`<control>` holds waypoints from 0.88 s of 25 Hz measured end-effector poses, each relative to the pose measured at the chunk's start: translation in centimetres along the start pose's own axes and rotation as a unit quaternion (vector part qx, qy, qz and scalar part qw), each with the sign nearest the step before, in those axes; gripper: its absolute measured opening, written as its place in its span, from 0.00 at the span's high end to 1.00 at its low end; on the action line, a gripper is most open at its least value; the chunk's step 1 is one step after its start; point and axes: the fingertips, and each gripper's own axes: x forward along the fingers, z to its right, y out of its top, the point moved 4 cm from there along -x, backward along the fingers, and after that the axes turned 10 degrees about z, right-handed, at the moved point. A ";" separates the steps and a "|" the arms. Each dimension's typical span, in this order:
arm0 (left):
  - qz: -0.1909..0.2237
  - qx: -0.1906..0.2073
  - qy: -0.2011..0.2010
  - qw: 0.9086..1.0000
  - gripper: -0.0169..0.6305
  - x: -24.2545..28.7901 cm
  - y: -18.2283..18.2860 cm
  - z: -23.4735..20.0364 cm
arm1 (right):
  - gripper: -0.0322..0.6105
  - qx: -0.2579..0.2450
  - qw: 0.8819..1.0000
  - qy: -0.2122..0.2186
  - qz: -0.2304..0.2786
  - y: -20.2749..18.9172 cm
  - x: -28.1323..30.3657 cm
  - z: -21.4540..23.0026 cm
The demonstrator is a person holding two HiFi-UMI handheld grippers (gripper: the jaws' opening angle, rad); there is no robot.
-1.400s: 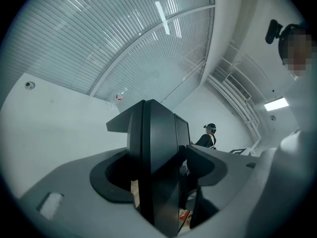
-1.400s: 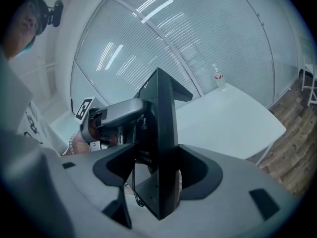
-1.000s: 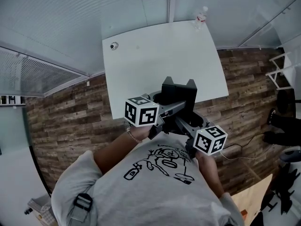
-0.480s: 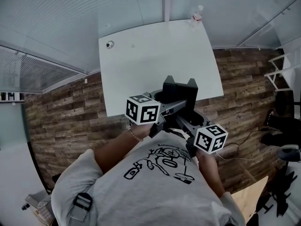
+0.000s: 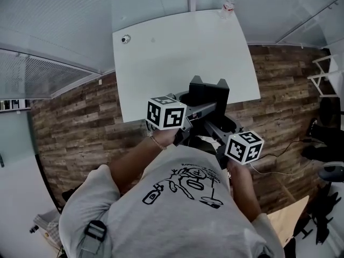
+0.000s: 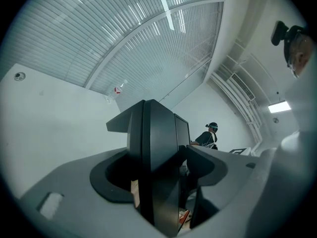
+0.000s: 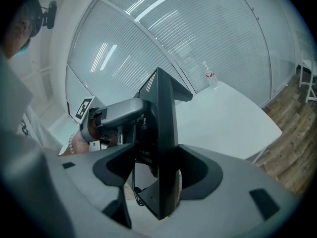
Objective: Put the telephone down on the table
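A black telephone (image 5: pixel 208 93) is held upright in the air over the near edge of the white table (image 5: pixel 177 52). My left gripper (image 5: pixel 200 110) is shut on it from the left, and my right gripper (image 5: pixel 214 127) is shut on it from below right. In the left gripper view the telephone (image 6: pixel 157 148) stands clamped between the jaws of the left gripper (image 6: pixel 158 187). In the right gripper view its thin dark edge (image 7: pixel 163 133) fills the gap of the right gripper (image 7: pixel 161 182), with the left gripper (image 7: pixel 115 114) holding its far side.
A clear water bottle (image 5: pixel 229 4) stands at the table's far right corner, and a small round object (image 5: pixel 126 38) lies at its far left. Glass walls with blinds run behind. The floor is wood plank (image 5: pixel 75 122); a white rack (image 5: pixel 328 74) stands at right.
Both grippers keep their hold on the telephone. It has shifted slightly up and to the right in the head view; otherwise nothing has visibly changed.
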 end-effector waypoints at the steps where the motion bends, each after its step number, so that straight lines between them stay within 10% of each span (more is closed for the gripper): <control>1: -0.002 -0.003 0.000 1.000 0.47 0.1 -0.2 -0.3 | 0.55 0.001 1.000 -0.001 -0.001 -0.2 0.2 0.2; 22: -0.029 -0.026 0.022 0.999 0.47 3.1 -2.5 -9.4 | 0.55 0.035 0.999 -0.003 -0.023 -3.7 6.9 6.2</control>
